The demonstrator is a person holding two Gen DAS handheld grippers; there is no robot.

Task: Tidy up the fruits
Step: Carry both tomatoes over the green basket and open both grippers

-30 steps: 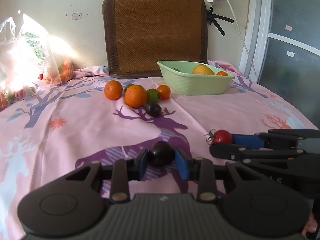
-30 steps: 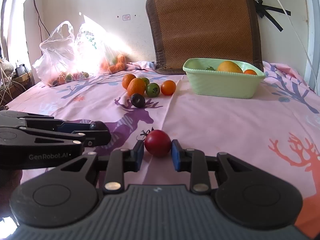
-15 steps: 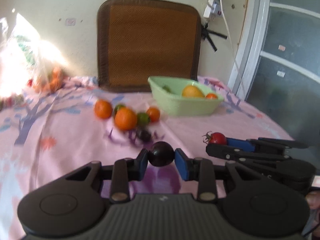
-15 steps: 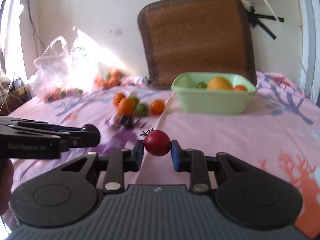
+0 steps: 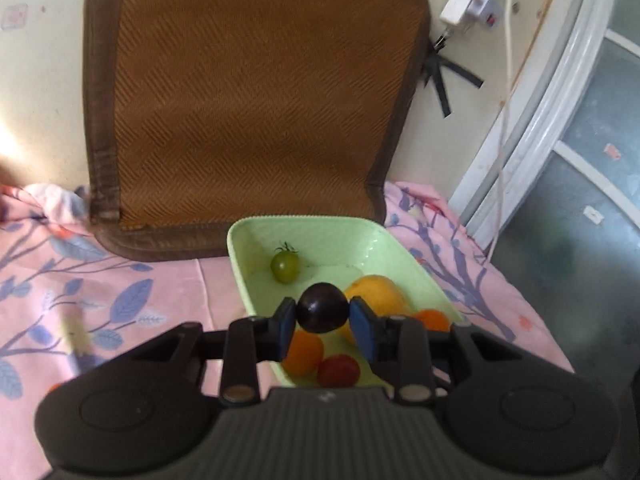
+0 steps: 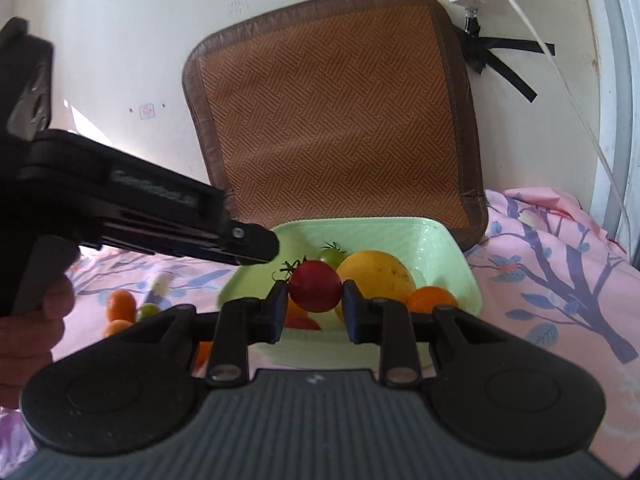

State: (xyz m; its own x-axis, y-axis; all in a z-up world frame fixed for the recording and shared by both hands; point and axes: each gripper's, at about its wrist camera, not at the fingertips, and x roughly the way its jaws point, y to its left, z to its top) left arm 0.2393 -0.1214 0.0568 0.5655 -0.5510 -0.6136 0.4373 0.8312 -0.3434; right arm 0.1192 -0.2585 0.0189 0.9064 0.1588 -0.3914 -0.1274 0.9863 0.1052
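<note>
My left gripper (image 5: 323, 315) is shut on a dark purple plum (image 5: 322, 306) and holds it above the light green basket (image 5: 362, 234). The basket holds a green tomato (image 5: 284, 266), a yellow fruit (image 5: 378, 296), oranges (image 5: 305, 351) and a red tomato (image 5: 338, 370). My right gripper (image 6: 315, 299) is shut on a red tomato (image 6: 315, 291) and holds it over the near edge of the same basket (image 6: 444, 248). The left gripper's body (image 6: 160, 216) reaches in from the left in the right wrist view.
A brown woven cushion (image 5: 248, 92) leans on the wall behind the basket. Loose oranges and a green fruit (image 6: 122, 306) lie on the pink cloth left of the basket. A white cable (image 5: 506, 92) and a door frame are at the right.
Both grippers have lifted off the cloth with their fruit and moved forward to the basket, which is now directly below them. Both stayed shut.
</note>
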